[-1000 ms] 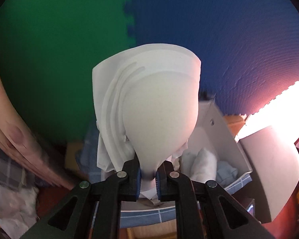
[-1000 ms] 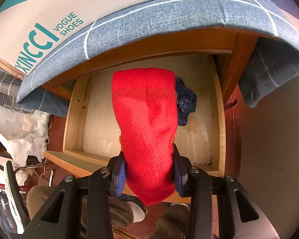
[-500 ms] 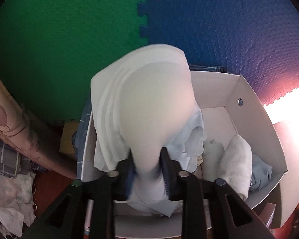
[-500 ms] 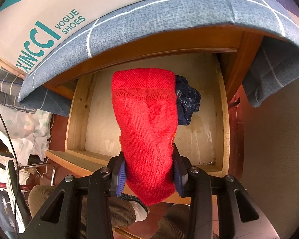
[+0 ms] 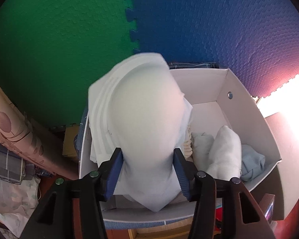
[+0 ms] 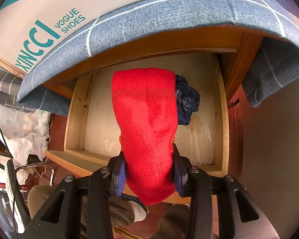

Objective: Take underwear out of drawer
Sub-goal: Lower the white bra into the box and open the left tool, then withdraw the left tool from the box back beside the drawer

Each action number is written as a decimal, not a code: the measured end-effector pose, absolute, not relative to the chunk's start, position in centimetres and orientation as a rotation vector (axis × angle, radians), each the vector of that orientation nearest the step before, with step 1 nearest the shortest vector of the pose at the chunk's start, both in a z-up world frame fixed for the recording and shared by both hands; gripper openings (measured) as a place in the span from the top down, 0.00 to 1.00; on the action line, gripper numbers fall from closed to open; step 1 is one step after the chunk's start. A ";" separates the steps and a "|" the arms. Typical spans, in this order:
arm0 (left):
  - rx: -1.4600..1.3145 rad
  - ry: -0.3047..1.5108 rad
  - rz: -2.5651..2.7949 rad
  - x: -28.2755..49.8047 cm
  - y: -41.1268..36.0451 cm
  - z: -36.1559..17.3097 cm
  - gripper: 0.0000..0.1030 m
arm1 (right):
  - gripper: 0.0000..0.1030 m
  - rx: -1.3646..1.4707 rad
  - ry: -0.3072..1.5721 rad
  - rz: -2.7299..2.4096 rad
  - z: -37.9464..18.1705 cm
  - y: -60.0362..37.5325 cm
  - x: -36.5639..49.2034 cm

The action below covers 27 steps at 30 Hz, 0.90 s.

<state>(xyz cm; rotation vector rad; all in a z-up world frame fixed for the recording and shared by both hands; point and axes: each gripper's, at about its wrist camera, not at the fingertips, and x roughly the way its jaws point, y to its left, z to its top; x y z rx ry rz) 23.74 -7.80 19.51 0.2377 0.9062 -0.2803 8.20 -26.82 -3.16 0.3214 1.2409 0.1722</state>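
Left gripper (image 5: 147, 171) hangs over the white box (image 5: 249, 107), jaws opening w/ the white garment (image 5: 145, 123) between them; blue pads look clear of the cloth on both sides, so it's let go, not pinched. Garment's image is blurred. Its long axis runs from the gripper out toward the box's far left corner, bottom tip hanging just inside the near wall. Box already holds other pale rolled items, incl. a white bundle (image 5: 225, 149) and a light blue one (image 5: 251, 165) on the right.

Right gripper (image 6: 149, 169) is clenched on red underwear (image 6: 147, 127), pads pressing both flanks near its lower end. That piece stands lengthwise away from the gripper, waistband at the far end, held above the open wooden drawer (image 6: 221, 119). So it's out of the drawer but not yet put down.

Key relation for what comes next, as I read it: a dark blue patterned piece (image 6: 187, 103) lies on the drawer floor, far right, just behind & right of the red one. Right gripper is nearer but occupied; left is emptying, over the box, away from the drawer. Likely the red one goes to the box first.
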 end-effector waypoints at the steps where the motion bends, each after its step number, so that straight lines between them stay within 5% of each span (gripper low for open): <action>1: 0.237 0.901 -0.281 23.6 -7.8 19.7 0.49 | 0.65 0.321 1.241 0.172 -3.1 -26.8 8.2; 27: 0.259 0.824 -0.206 12.9 -1.2 19.0 0.48 | 0.65 0.272 1.240 0.148 -3.2 -26.1 8.2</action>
